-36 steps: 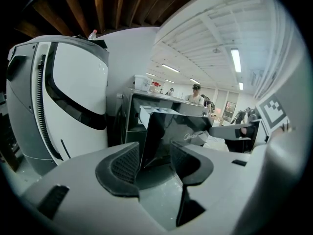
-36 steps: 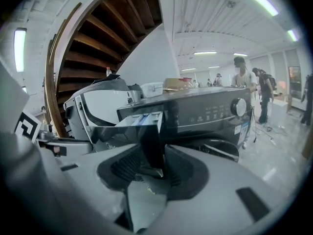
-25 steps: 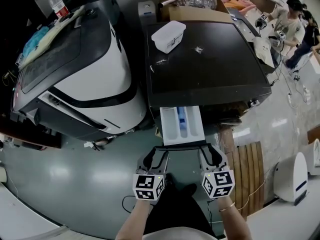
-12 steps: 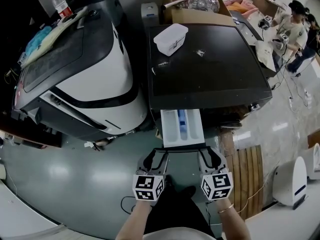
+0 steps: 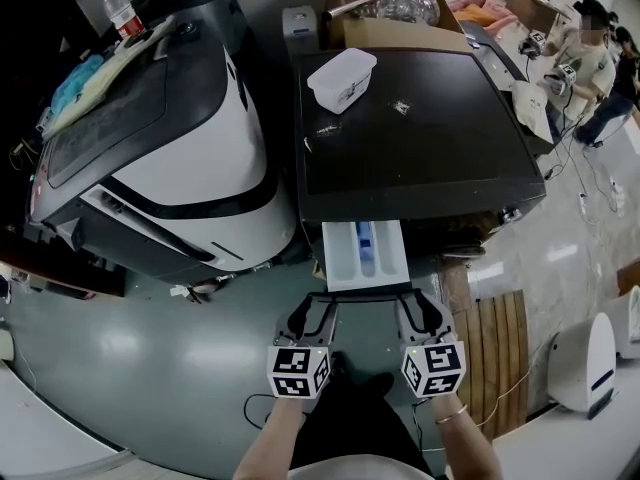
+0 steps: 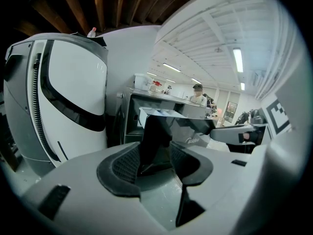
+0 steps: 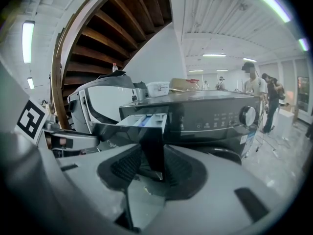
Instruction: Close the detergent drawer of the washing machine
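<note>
Standing well out of washing machine: detergent drawer; left gripper, right gripper each clamped on its front panel; push-in outstanding

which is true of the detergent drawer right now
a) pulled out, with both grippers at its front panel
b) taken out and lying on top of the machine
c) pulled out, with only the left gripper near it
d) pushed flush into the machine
a: the detergent drawer stands out from the washing machine, and its dark front panel sits between the jaws of the left gripper and the right gripper.
</note>
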### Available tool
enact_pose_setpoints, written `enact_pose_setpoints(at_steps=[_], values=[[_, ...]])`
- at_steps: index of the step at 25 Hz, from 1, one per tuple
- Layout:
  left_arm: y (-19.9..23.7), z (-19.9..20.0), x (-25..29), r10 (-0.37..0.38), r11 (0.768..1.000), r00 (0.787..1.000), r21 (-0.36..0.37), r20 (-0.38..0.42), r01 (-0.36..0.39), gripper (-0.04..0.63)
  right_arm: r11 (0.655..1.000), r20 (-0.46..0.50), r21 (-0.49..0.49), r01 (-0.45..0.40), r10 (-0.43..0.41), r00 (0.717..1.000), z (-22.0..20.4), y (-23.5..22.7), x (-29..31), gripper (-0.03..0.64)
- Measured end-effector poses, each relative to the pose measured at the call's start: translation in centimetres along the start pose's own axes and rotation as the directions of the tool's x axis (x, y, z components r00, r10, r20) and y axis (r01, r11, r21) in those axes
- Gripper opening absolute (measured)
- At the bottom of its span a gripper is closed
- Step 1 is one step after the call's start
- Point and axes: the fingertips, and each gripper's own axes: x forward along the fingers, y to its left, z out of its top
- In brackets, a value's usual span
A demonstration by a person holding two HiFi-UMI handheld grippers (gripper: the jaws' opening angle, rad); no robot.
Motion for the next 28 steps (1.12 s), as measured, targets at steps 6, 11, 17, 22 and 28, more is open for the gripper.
enact_pose_setpoints(at_steps=[6, 11, 17, 22, 28], values=[[0.5, 0.8, 1.0, -0.003, 1.000, 1.000, 0.008, -0.001, 0.003, 0.175, 1.000, 0.006, -0.002, 0.011, -0.011, 1.000, 0.8, -0.4, 1.1, 0.137], [0.8, 1.4, 1.7, -0.003, 1.000, 1.000, -0.001, -0.002, 0.003, 0.173, 1.000, 0.004, 0.001, 0.020, -0.020, 1.000, 1.4, -0.6, 1.8, 0.137], [1.5, 2.2, 2.8, -0.003, 1.000, 1.000, -0.002, 0.003, 0.003, 0.173, 1.000, 0.011, 0.002, 0.030, -0.030, 0.999, 2.1, -0.8, 2.9, 0.137], [2.1, 3.0, 3.9, -0.010, 1.000, 1.000, 0.003, 0.007, 0.010, 0.170, 0.999, 0.010, 0.000, 0.032, -0.032, 0.999, 2.9, -1.1, 4.2, 0.137], [2.7, 3.8, 5.0, -0.008, 1.000, 1.000, 0.001, 0.011, 0.008, 0.169, 0.999, 0.015, 0.000, 0.041, -0.041, 0.999, 3.6, -1.5, 5.5, 0.137]])
